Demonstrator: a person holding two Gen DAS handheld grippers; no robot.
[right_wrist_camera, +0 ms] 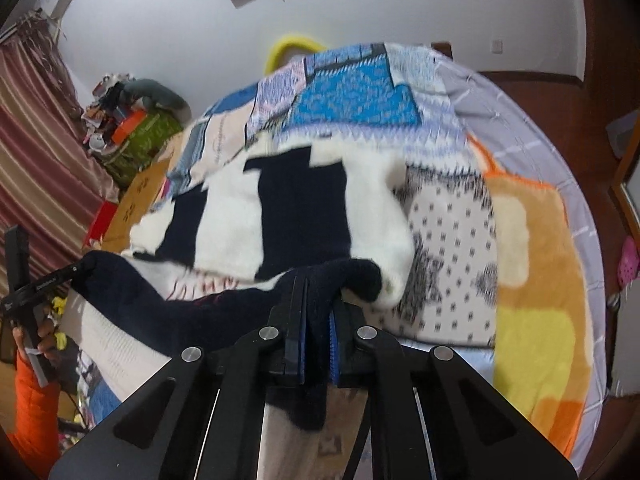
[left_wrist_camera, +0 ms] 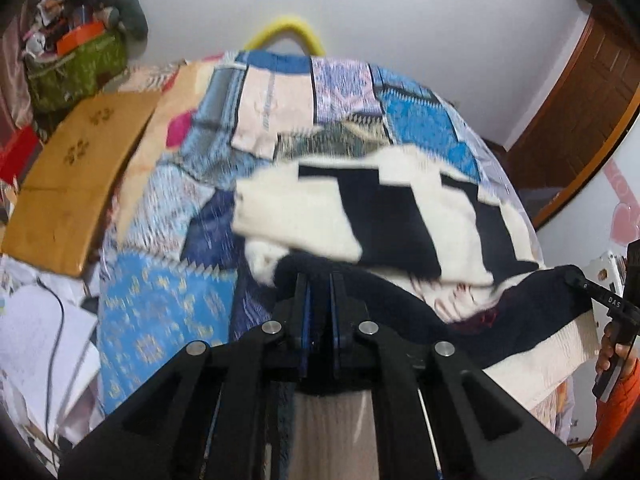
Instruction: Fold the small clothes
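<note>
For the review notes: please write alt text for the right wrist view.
The right gripper is shut on the dark edge of a black-and-white knitted garment, lifted over a patchwork bedspread. At left, the left gripper grips the same edge.

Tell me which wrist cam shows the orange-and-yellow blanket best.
Right wrist. The blanket runs down the bed's right side there, beside the black-and-white sweater that the shut right gripper holds. The left wrist view does not show it.
</note>
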